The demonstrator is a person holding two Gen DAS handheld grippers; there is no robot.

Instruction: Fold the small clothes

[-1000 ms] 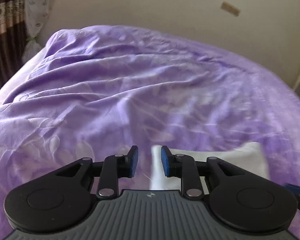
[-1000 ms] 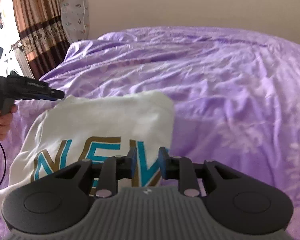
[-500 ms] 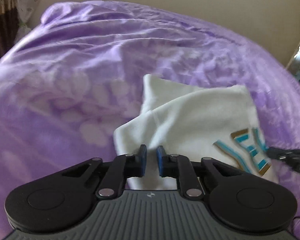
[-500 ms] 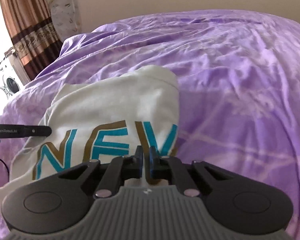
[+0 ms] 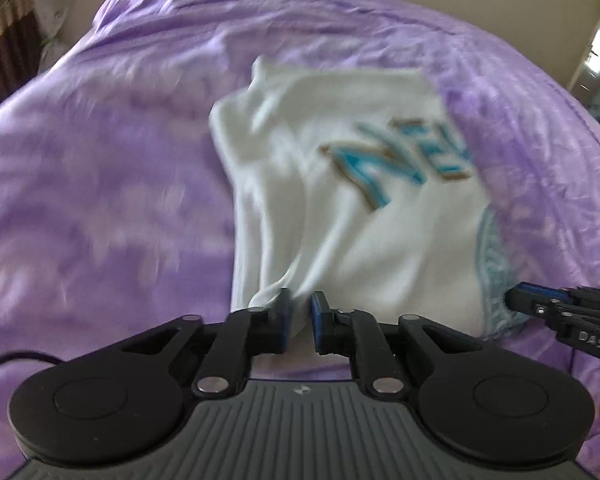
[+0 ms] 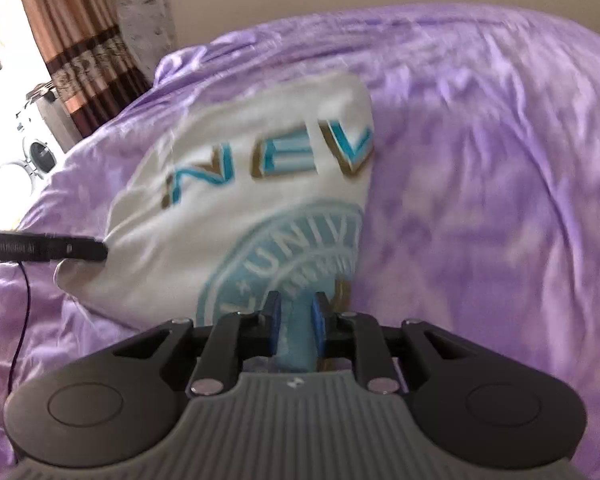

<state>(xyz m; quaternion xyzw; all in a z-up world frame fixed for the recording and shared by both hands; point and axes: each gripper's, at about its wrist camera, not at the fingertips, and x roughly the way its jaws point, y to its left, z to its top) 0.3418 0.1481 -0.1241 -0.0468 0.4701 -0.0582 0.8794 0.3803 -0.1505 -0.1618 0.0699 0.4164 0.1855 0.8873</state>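
You worked over a bed covered by a wrinkled purple sheet (image 6: 480, 168), with a cream wall behind it, a brown striped curtain (image 6: 80, 48) at the far left, and a white washing machine (image 6: 36, 152) below the curtain. The white T-shirt (image 6: 236, 216) lay on the sheet, partly lifted toward you at its near edge. On it you could read "NEV" in teal letters with gold edges, and below it a pale blue round seal with "UNIV"; the rest of the print was hidden or blurred. Your left gripper (image 5: 299, 314) was nearly closed and pinched a bunched white corner of the shirt between its blue pads. Your right gripper (image 6: 294, 320) was also closed down on the cloth, on the blue printed part of the near edge. In the right wrist view the left tool touched the shirt's left edge. The sheet was bare and wide to the right of the shirt and behind it, up to the wall.
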